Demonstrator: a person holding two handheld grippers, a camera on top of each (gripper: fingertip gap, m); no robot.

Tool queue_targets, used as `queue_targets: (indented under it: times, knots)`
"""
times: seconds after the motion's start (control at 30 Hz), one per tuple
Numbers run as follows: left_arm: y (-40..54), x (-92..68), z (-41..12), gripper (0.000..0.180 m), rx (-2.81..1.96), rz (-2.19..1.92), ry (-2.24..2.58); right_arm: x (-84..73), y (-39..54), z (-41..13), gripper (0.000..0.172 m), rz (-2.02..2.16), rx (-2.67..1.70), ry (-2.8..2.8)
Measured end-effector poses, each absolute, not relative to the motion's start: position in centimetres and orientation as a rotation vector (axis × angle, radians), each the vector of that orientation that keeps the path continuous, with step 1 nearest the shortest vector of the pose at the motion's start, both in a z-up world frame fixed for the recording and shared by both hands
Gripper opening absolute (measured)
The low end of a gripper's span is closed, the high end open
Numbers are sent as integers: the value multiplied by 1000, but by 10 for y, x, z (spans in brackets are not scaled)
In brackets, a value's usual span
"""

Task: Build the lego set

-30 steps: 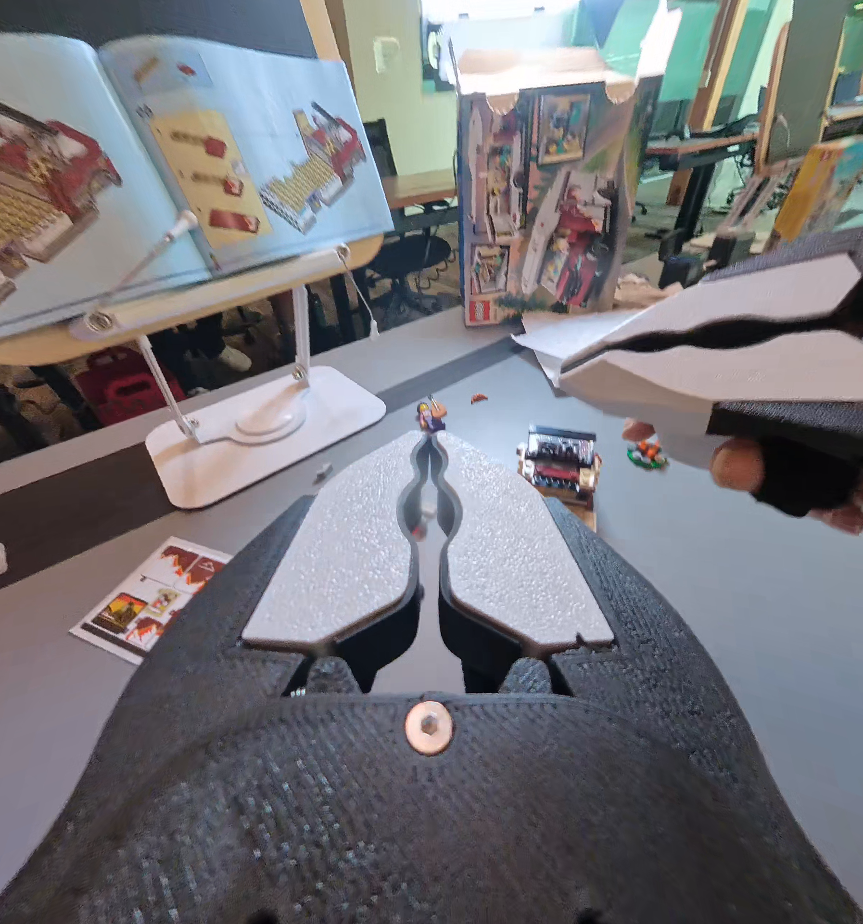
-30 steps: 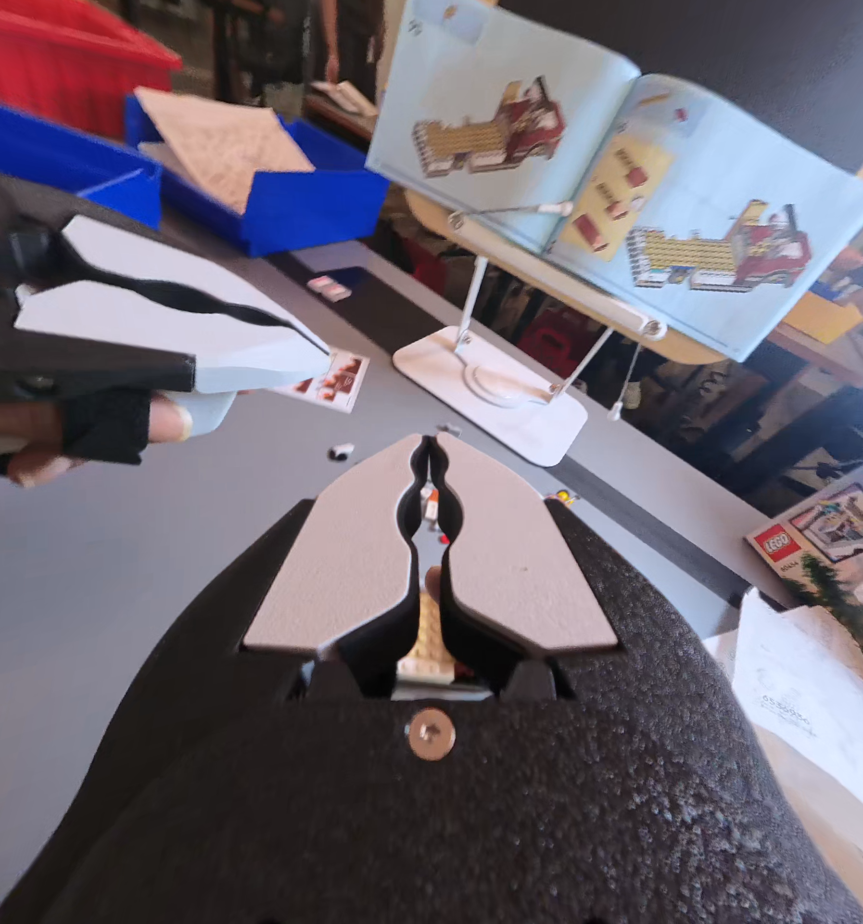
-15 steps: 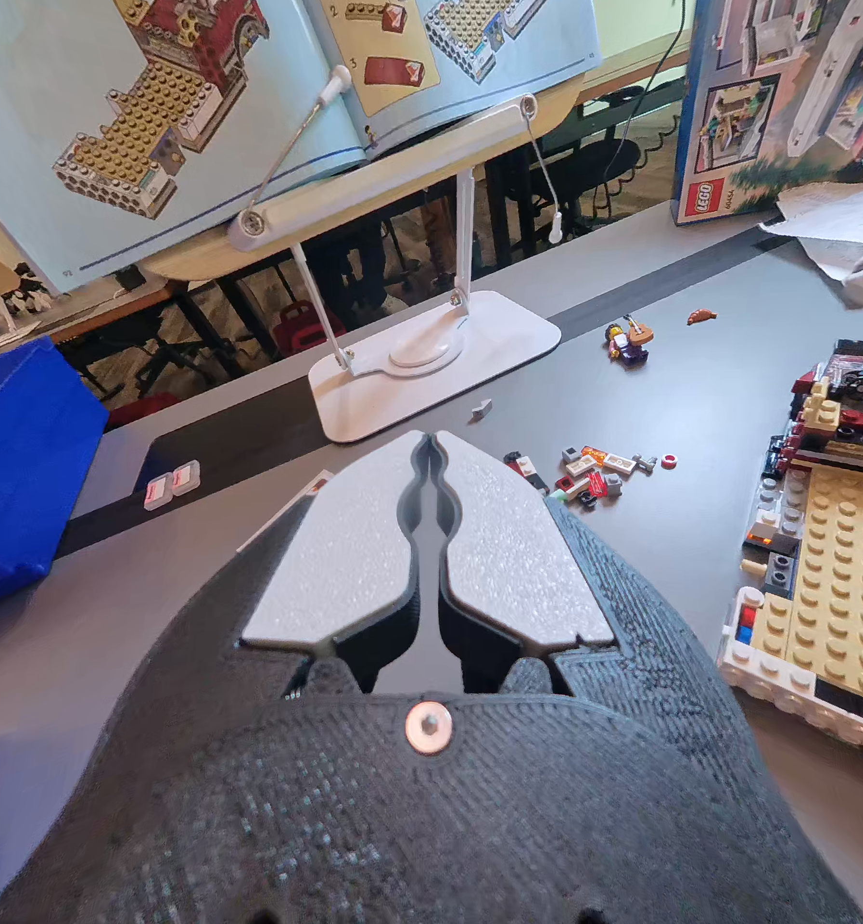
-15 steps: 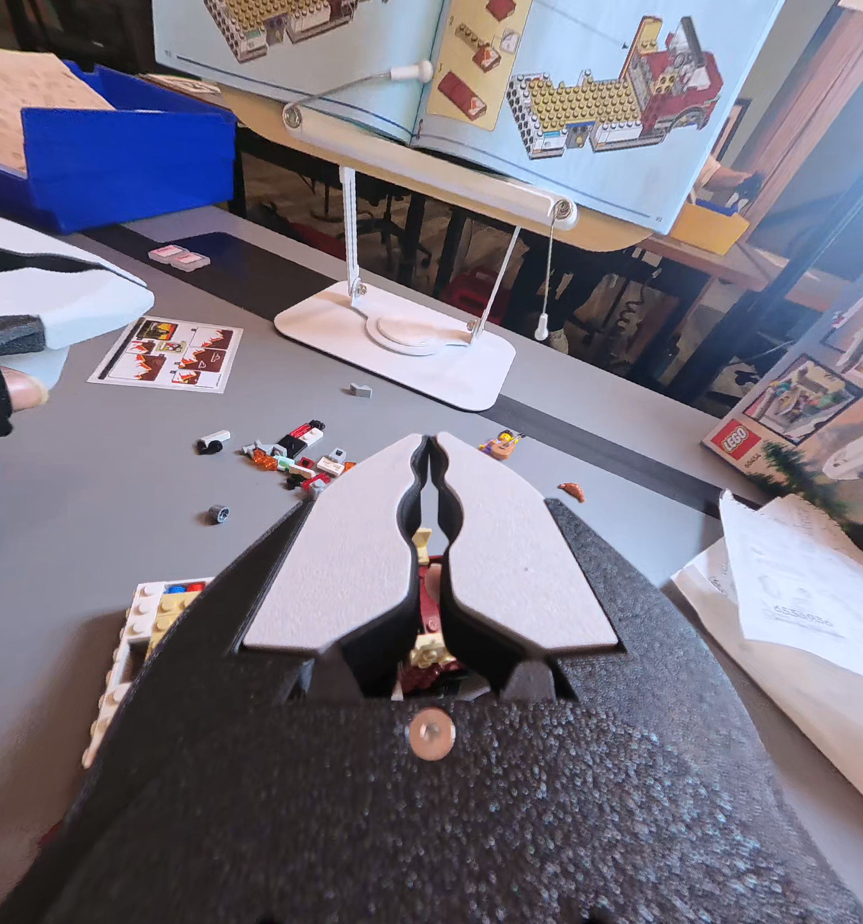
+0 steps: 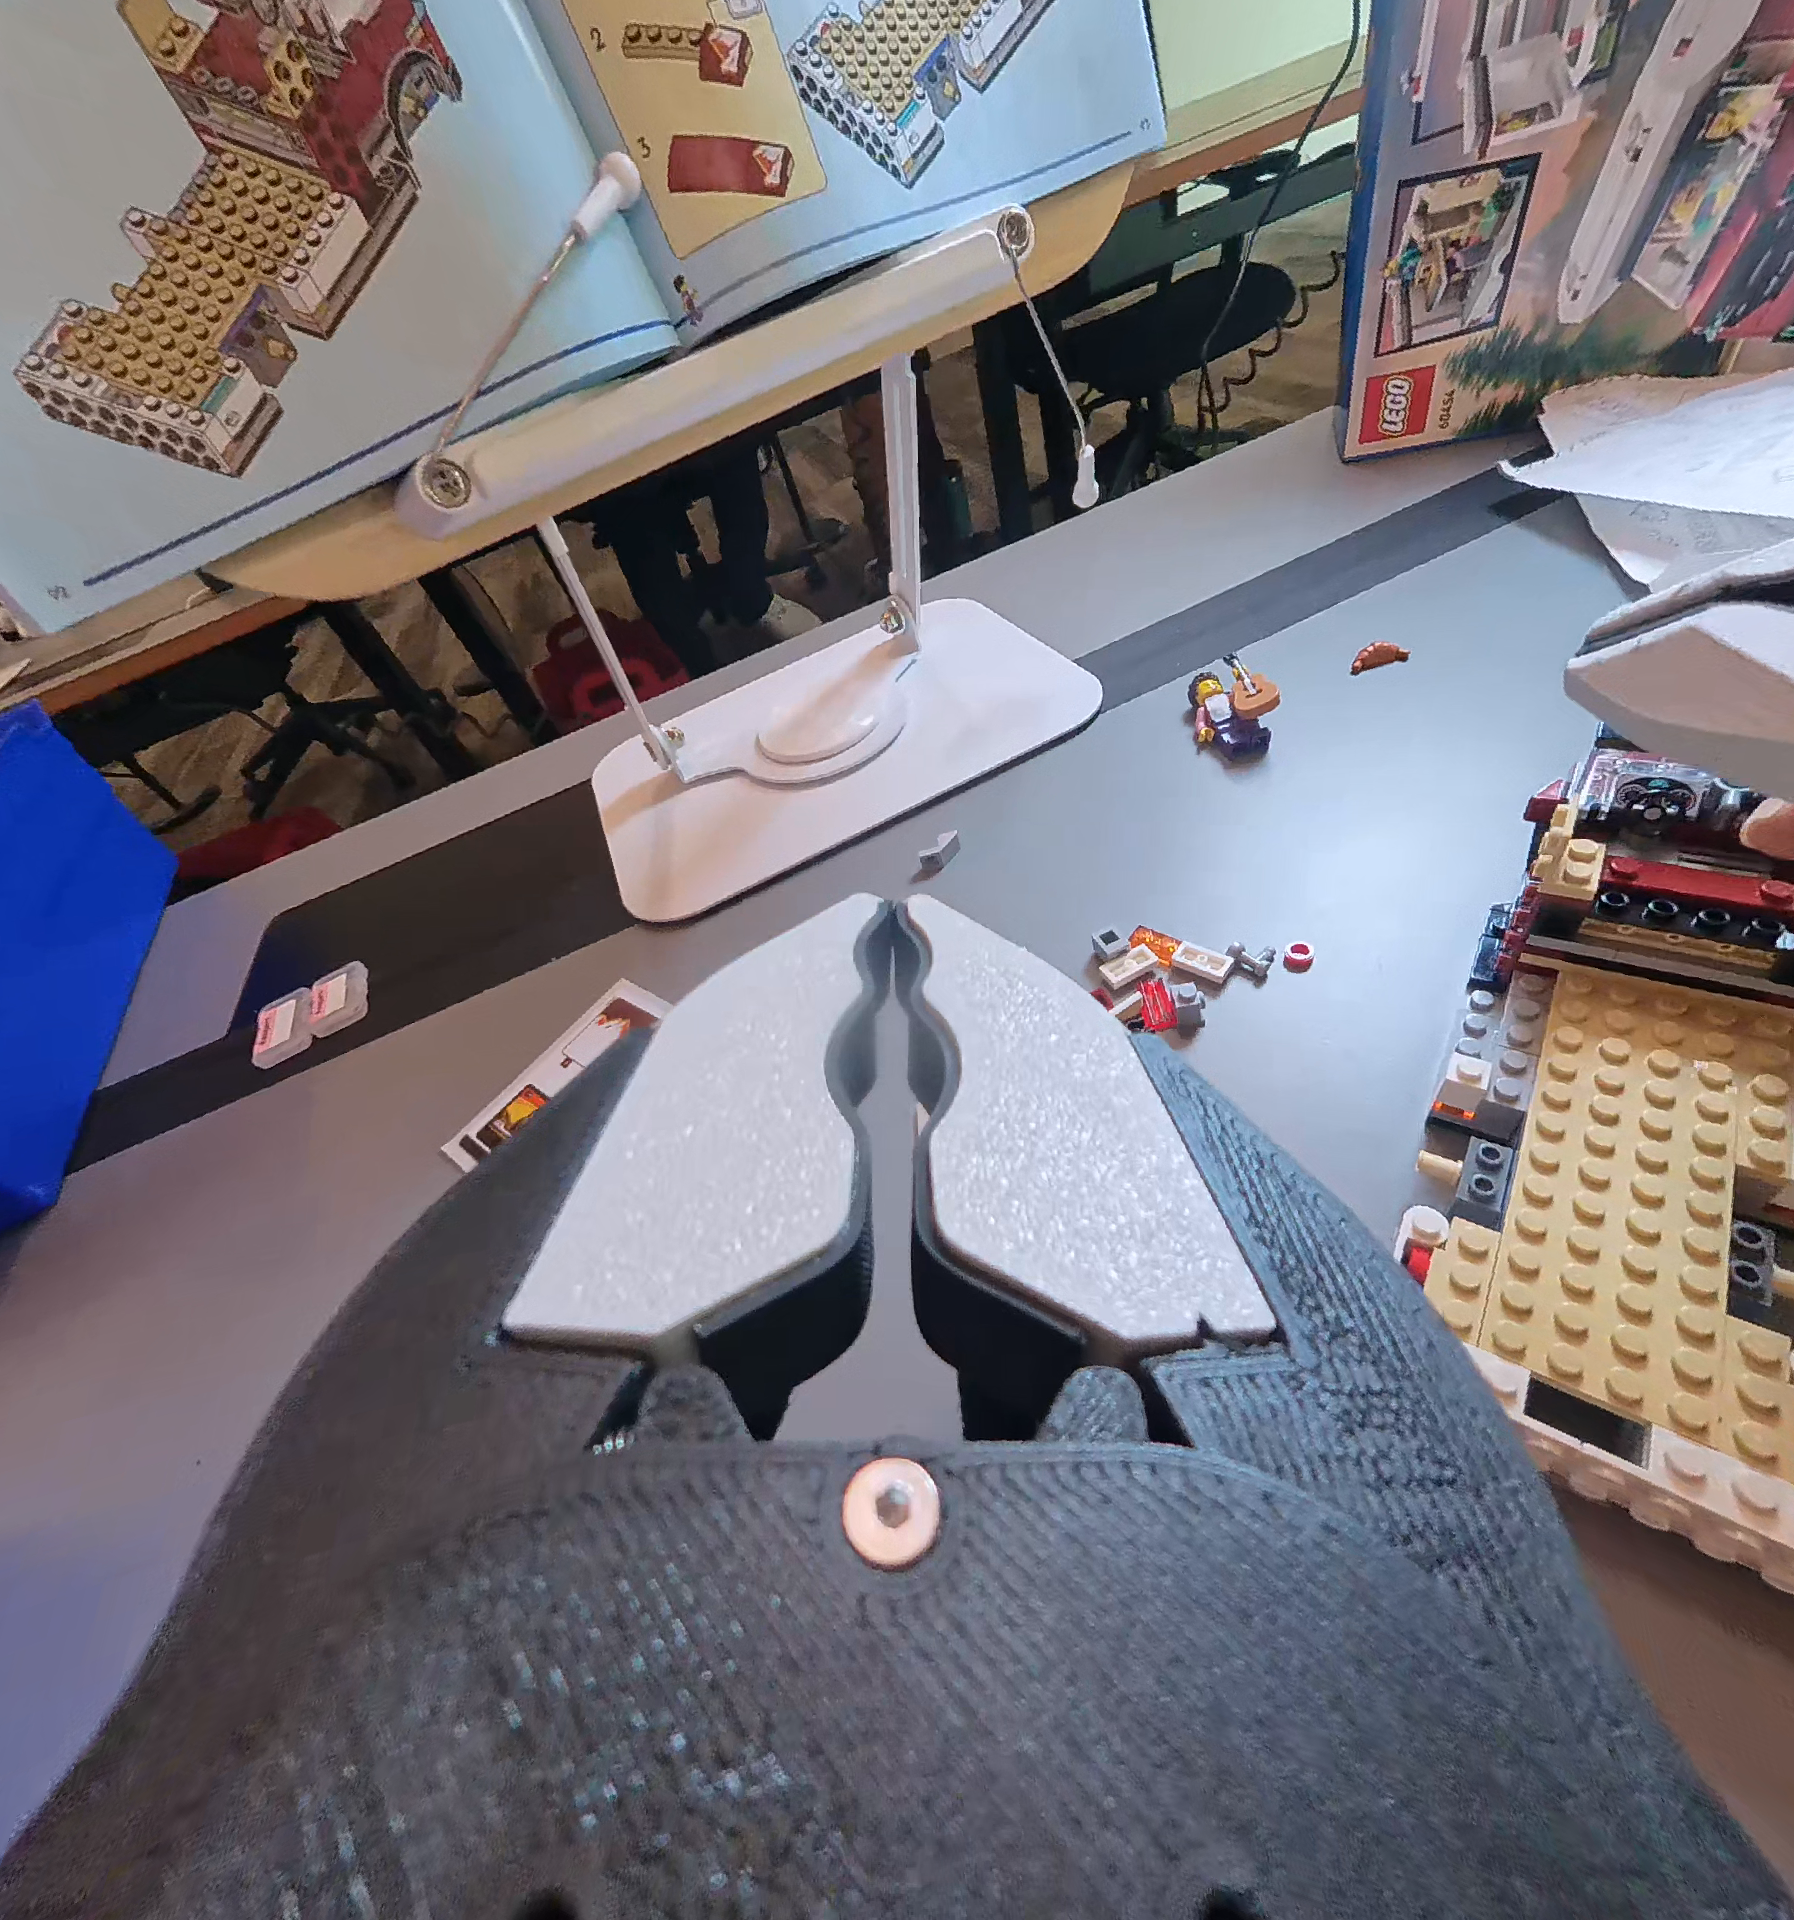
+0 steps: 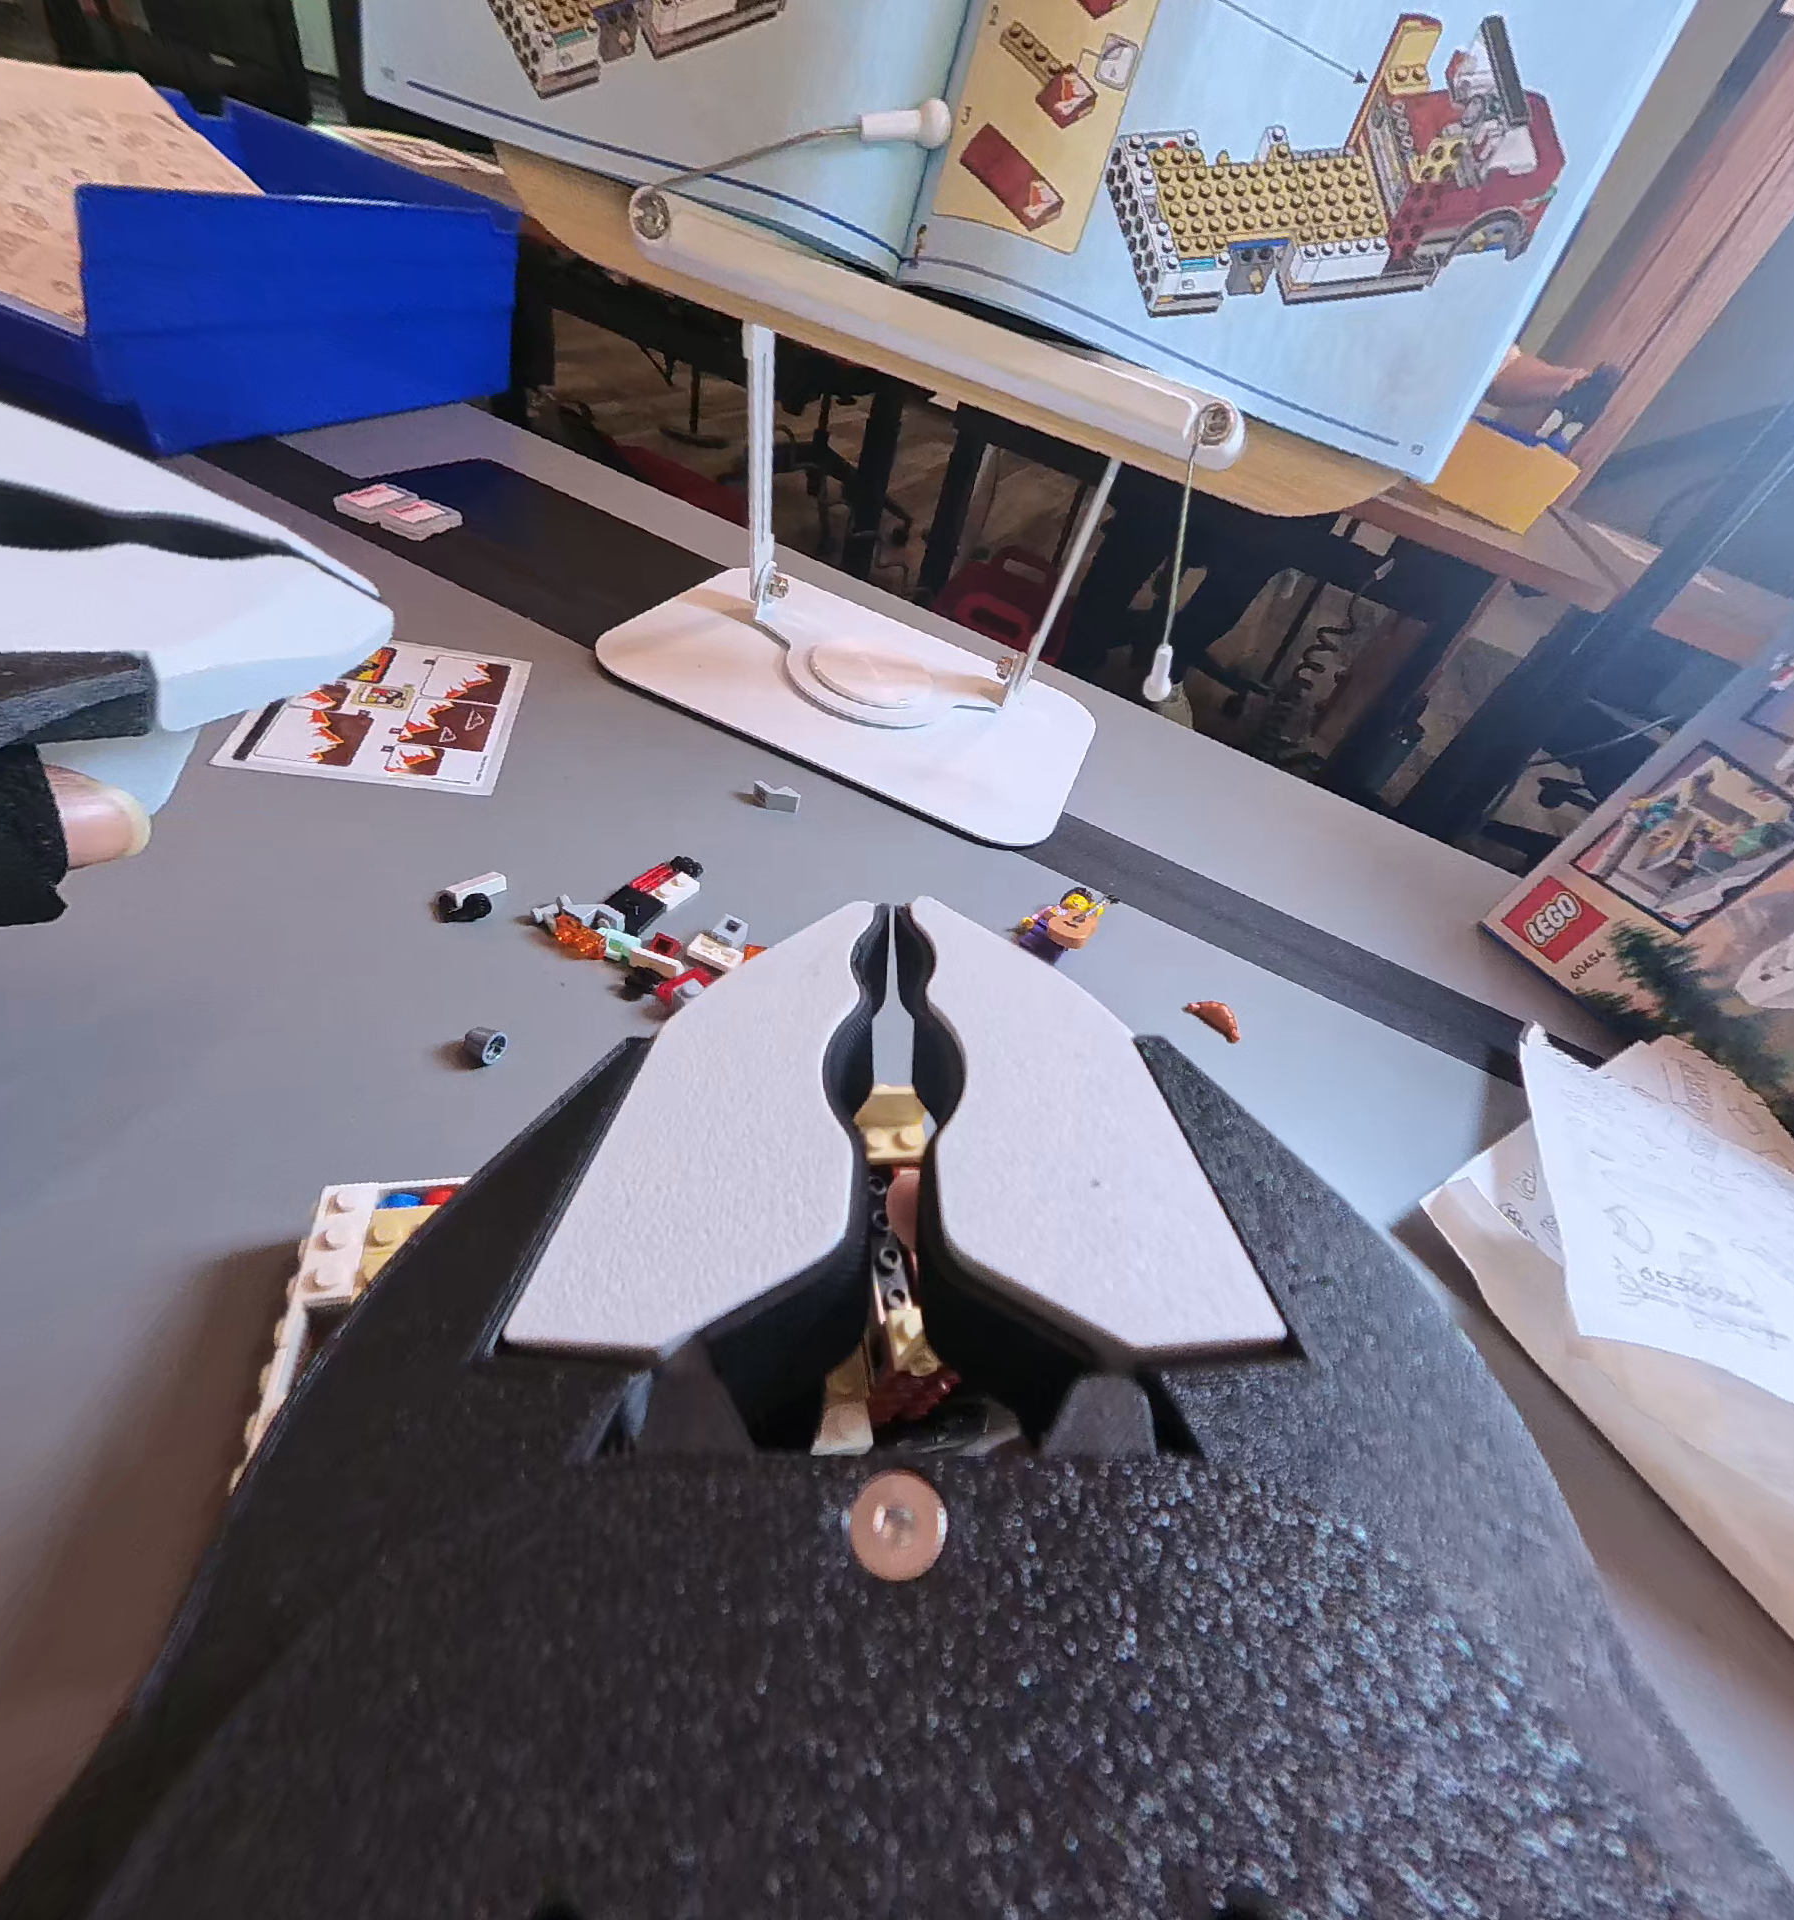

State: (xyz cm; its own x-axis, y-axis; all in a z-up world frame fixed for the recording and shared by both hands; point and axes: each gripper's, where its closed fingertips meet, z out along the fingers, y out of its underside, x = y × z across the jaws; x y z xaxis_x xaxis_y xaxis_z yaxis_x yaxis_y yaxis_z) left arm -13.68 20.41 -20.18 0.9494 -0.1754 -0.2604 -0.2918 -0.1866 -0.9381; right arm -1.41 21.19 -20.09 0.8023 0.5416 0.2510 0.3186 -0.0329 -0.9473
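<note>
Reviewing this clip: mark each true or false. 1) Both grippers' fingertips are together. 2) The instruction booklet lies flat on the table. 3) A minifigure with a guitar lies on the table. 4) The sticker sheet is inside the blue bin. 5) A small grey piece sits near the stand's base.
1) True: left gripper and right gripper are closed, nothing at the tips.
2) False: the booklet is propped on a white stand.
3) True: minifigure.
4) False: the sticker sheet lies on the table; the blue bin stands apart.
5) True: grey piece.
</note>
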Motion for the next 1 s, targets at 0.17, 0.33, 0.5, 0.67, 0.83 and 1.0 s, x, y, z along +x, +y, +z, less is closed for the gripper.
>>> queue_targets:
  times: [0.17,0.33,0.5,0.67,0.83,1.0]
  knots:
    - [190,-131,-191,0,-1753,156,376,-17,191,-181,2,264,-1617,-689]
    - [136,-117,-173,0,-1732,151,415,-5,129,-165,3,364,-1648,-756]
    - [64,-93,-172,0,-1759,-19,380,13,53,-181,4,395,-1723,-823]
    - [-6,-60,-200,0,-1792,-220,353,34,10,-223,0,343,-1832,-758]
    - [-14,-54,-225,0,-1864,-243,373,37,2,-249,1,386,-1906,-677]
    - [-14,-62,-242,0,-1890,-185,392,36,3,-254,2,383,-1912,-664]
